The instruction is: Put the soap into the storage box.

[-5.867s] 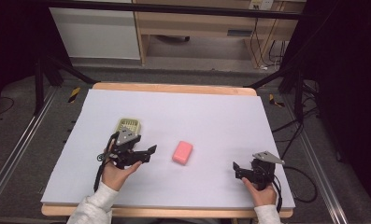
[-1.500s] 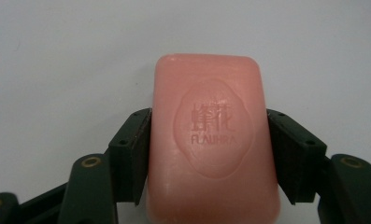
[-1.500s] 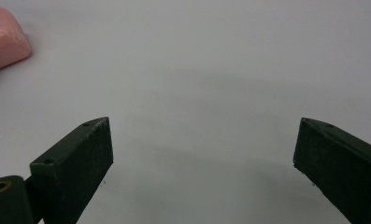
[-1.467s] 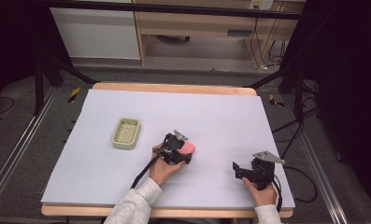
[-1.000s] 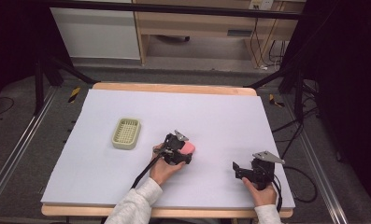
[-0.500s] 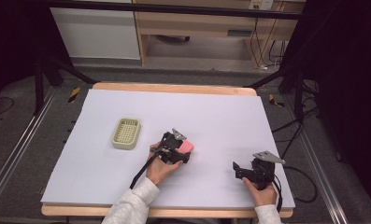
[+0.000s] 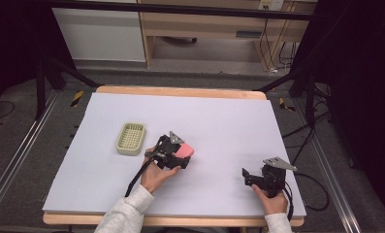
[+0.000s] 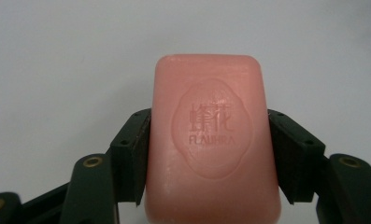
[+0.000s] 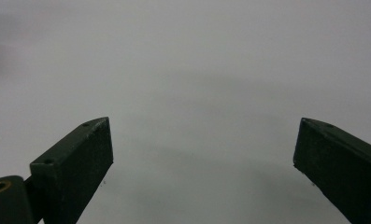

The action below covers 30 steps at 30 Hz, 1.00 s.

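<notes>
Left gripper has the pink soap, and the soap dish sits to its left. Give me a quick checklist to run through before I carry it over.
1. Soap clamped between both pads of the left gripper: ok.
2. Grip centred on the soap: ok, the pads press its two long sides about midway.
3. Soap clear of the table: cannot tell.
4. Soap dish free of anything inside: ok.
5. Path from soap to dish unobstructed: ok, bare table between them.
6. Right gripper out of the way: ok, open, off at the table's right.
</notes>
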Each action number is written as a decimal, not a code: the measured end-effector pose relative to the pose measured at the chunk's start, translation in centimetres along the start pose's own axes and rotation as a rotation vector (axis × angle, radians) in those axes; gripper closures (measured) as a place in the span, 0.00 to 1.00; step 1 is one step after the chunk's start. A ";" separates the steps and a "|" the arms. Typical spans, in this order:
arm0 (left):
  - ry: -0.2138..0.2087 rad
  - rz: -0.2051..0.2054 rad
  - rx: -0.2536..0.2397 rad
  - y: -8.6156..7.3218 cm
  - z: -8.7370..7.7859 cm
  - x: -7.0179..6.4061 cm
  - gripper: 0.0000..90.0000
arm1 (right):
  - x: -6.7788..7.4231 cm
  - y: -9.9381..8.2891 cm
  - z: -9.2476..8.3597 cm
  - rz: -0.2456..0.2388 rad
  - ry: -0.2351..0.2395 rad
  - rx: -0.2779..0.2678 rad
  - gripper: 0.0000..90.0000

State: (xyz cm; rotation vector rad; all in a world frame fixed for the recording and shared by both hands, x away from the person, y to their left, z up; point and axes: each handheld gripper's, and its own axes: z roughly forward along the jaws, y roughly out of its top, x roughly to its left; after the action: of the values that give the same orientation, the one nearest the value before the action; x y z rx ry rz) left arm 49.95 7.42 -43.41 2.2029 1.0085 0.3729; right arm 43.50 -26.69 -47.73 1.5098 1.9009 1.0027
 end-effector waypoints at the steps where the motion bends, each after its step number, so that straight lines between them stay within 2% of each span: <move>1: 0.001 -0.002 -0.002 -0.1 -0.2 0.1 0.41 | 0.0 0.0 0.0 -0.001 0.000 0.000 0.06; 4: -0.004 -0.016 -0.015 -0.3 -0.8 0.7 0.41 | 0.0 0.0 0.0 -0.001 -0.001 0.001 0.06; 19: 0.024 -0.032 -0.029 -1.7 -3.6 3.1 0.41 | 0.0 0.0 0.0 0.005 -0.006 -0.002 0.06; 30: 0.046 -0.055 -0.044 -2.4 -5.0 4.6 0.41 | -0.1 0.0 -0.1 0.012 -0.006 -0.005 0.06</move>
State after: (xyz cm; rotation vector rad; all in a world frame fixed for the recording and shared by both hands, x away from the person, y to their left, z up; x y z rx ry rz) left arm 49.15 14.29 -41.51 2.1309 1.0738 0.4186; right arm 43.47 -26.84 -47.74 1.5218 1.8856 1.0062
